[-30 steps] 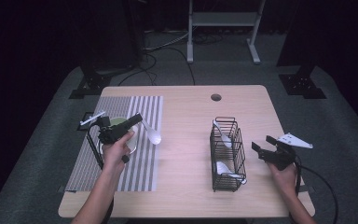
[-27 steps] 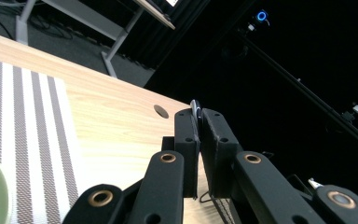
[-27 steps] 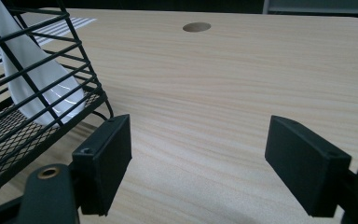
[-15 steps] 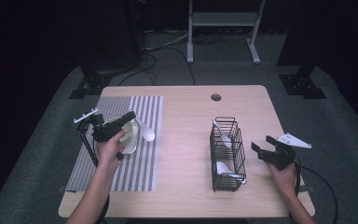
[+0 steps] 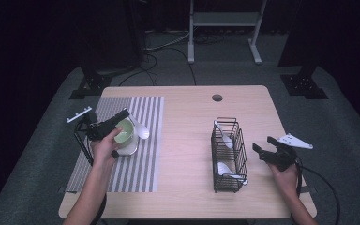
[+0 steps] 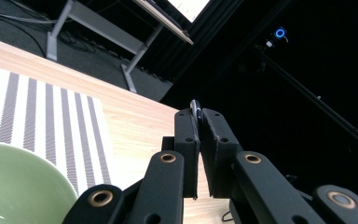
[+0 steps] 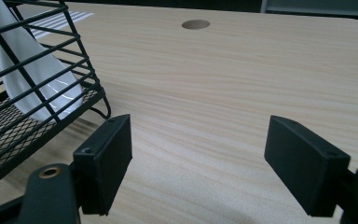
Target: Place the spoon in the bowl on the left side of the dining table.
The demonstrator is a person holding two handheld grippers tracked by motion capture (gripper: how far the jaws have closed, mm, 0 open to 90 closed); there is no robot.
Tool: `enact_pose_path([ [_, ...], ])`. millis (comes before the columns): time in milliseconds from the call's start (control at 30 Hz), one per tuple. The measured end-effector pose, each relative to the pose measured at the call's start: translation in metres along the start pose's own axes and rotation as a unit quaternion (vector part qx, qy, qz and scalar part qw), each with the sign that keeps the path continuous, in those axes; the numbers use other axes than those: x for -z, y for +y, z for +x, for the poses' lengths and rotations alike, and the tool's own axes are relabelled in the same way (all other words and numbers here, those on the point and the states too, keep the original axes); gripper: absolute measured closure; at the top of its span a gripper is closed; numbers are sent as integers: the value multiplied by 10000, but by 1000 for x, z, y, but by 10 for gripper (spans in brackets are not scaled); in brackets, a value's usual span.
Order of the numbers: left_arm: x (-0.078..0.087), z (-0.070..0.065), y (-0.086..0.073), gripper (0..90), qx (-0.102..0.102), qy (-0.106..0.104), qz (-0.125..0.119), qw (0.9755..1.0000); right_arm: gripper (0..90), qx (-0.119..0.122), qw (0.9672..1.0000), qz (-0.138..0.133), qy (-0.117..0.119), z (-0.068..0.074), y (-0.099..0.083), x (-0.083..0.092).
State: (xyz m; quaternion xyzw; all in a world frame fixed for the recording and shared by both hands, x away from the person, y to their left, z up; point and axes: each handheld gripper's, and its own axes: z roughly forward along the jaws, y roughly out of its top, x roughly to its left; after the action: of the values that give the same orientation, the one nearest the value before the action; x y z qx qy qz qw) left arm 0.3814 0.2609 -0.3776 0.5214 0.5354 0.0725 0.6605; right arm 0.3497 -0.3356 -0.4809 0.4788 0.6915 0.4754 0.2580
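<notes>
Left tool [image 5: 122, 116] clenched over glossy green round bowl [image 5: 123, 132]; right tool [image 5: 262, 146] released beside black wire rack [image 5: 228, 154]

No text, label, brand, number or sign can be read on anything in these views.
</notes>
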Motion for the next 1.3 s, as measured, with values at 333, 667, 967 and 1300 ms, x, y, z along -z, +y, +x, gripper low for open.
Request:
enact_pose_path([
  [333, 5, 7, 7, 851, -20, 87, -62, 9999, 219, 2, 10000, 8, -21, 0, 0, 0],
  [667, 4, 11, 11, 850, -44, 136, -57, 9999, 219, 1, 10000, 14, -33, 0, 0, 0],
  [967, 6, 13, 20, 850, -34, 213, -148, 9997, 219, -7, 10000, 25, -39, 0, 0, 0],
  [1300, 14, 17, 32, 850, -4, 332, -325, 9989, 219, 13, 10000, 25, -39, 0, 0, -1],
])
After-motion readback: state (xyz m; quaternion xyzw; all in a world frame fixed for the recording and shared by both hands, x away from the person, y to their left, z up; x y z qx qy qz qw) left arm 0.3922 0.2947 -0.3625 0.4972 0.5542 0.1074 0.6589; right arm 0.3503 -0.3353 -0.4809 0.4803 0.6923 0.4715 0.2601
